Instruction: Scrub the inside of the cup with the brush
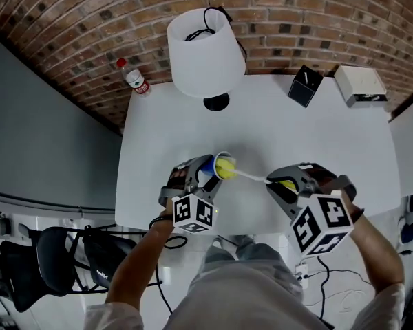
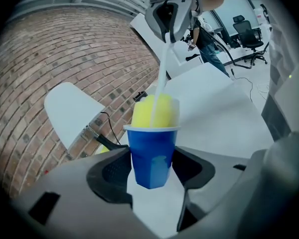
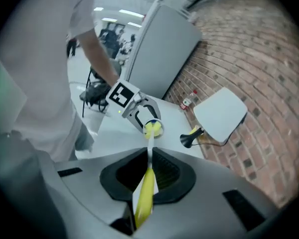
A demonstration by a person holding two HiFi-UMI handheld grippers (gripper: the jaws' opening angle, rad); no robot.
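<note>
Left gripper (image 2: 152, 164) was clamped on a blue cup (image 2: 150, 142), gripping its sides, with the cup's mouth turned toward the other gripper. Right gripper (image 3: 149, 159) was closed tight on the yellow handle of a brush (image 3: 144, 198). A white stem ran forward from its jaws to a yellow sponge head inside the cup's mouth. Both were held over a white table (image 1: 282, 133), with a lamp (image 1: 205, 50) beyond them.
</note>
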